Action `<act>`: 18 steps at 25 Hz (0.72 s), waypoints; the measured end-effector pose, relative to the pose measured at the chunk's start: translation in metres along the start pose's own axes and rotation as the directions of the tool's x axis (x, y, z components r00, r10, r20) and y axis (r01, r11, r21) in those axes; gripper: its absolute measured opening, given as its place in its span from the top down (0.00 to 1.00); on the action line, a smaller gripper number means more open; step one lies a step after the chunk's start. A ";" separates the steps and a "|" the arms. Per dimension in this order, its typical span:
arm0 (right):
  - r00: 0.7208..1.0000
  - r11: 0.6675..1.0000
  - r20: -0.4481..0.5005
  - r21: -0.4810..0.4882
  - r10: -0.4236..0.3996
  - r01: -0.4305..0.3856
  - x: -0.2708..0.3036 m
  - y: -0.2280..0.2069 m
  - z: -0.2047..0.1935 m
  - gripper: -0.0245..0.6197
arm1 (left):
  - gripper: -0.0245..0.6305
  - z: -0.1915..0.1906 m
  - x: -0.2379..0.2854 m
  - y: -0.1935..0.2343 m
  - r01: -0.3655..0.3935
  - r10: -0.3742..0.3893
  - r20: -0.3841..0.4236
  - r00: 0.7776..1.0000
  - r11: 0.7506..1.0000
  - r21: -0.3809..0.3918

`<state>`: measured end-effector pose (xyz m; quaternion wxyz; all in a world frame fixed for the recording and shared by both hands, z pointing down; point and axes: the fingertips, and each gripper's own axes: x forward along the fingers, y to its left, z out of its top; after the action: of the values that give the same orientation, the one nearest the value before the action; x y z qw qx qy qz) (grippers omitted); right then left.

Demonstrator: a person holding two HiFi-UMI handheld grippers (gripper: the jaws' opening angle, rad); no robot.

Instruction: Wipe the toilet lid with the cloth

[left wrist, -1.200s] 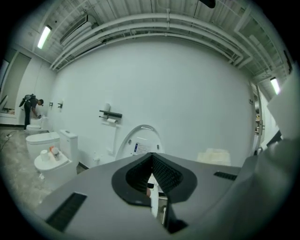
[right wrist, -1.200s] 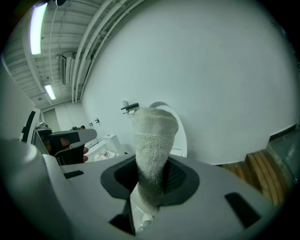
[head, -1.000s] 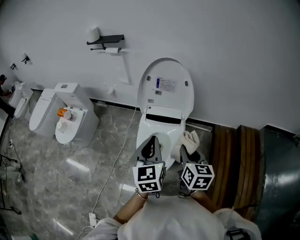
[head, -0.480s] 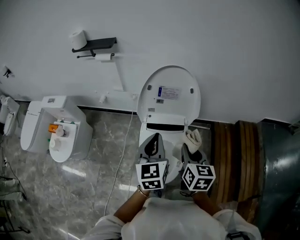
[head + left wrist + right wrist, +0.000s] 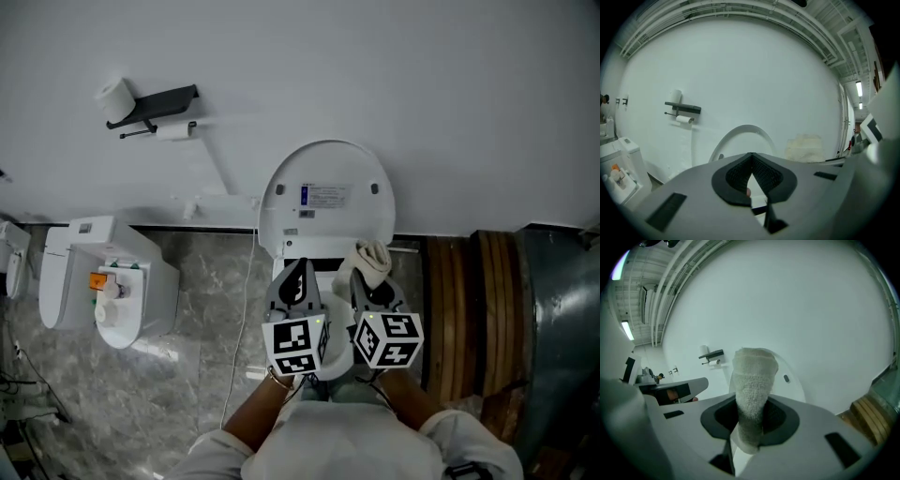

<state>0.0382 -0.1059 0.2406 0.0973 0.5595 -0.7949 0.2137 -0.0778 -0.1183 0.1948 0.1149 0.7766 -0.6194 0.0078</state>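
The white toilet lid (image 5: 328, 192) stands raised against the wall, with a sticker on its inner face. My right gripper (image 5: 373, 281) is shut on a folded whitish cloth (image 5: 369, 260), which sticks up out of the jaws (image 5: 753, 380) just below the lid's lower right. My left gripper (image 5: 296, 281) is shut with nothing in it, beside the right one, over the toilet. In the left gripper view the lid's arc (image 5: 743, 133) and the cloth (image 5: 804, 146) lie ahead.
A second toilet unit (image 5: 103, 286) with an orange item stands at the left. A black shelf with toilet paper (image 5: 150, 103) hangs on the wall. A white cord (image 5: 242, 319) runs over the marble floor. Wooden slats (image 5: 464, 300) lie at the right.
Both grippers have moved forward toward the raised lid, the cloth now reaching its lower edge. The view has shifted, so the left toilet unit and shelf sit further left.
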 end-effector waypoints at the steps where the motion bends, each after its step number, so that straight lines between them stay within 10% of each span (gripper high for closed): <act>1: 1.000 1.000 0.007 0.002 0.003 -0.003 0.010 -0.001 0.006 0.81 | 0.95 0.003 0.008 0.003 0.000 0.000 0.005 1.000 1.000 0.008; 18: 0.969 0.969 0.034 -0.052 0.244 -0.242 0.226 0.040 0.055 0.81 | 0.95 0.012 0.145 0.105 -0.074 0.071 0.110 0.991 0.997 0.025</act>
<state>-0.0745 -0.3108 0.2717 0.0674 0.4596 -0.8641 0.1938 -0.1465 -0.2817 0.2229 0.0693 0.7546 -0.6522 -0.0217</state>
